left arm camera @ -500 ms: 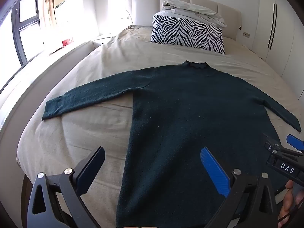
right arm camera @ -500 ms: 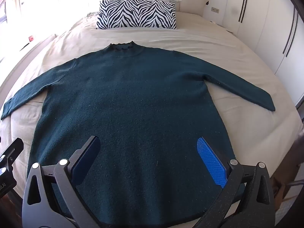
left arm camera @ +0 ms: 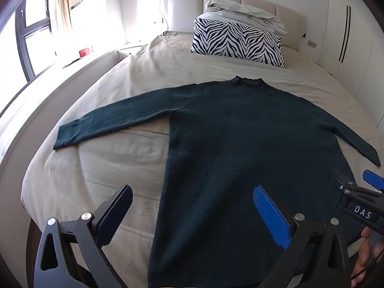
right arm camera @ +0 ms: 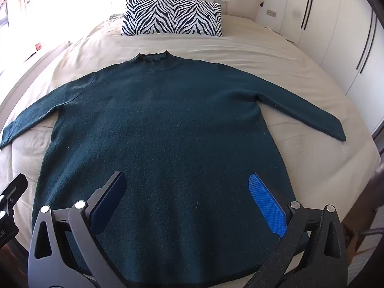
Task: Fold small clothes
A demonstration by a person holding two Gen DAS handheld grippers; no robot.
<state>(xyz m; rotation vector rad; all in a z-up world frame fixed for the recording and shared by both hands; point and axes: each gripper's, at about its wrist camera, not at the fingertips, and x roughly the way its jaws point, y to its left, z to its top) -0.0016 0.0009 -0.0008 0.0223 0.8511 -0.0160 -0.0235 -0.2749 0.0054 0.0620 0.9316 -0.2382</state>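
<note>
A dark green knit sweater (left arm camera: 240, 144) lies flat on the beige bed (left arm camera: 108, 163), collar toward the headboard, both sleeves spread out sideways. It also shows in the right wrist view (right arm camera: 168, 132). My left gripper (left arm camera: 192, 196) is open and empty, held above the sweater's lower left side near the hem. My right gripper (right arm camera: 187, 187) is open and empty, above the middle of the sweater's lower part. The right gripper also shows at the right edge of the left wrist view (left arm camera: 360, 192).
A zebra-striped pillow (left arm camera: 237, 42) with a folded white duvet (left arm camera: 244, 14) on it stands at the padded headboard (left arm camera: 182, 7). A window (left arm camera: 31, 36) and ledge are left of the bed. White wardrobe doors (right arm camera: 336, 36) run along the right side.
</note>
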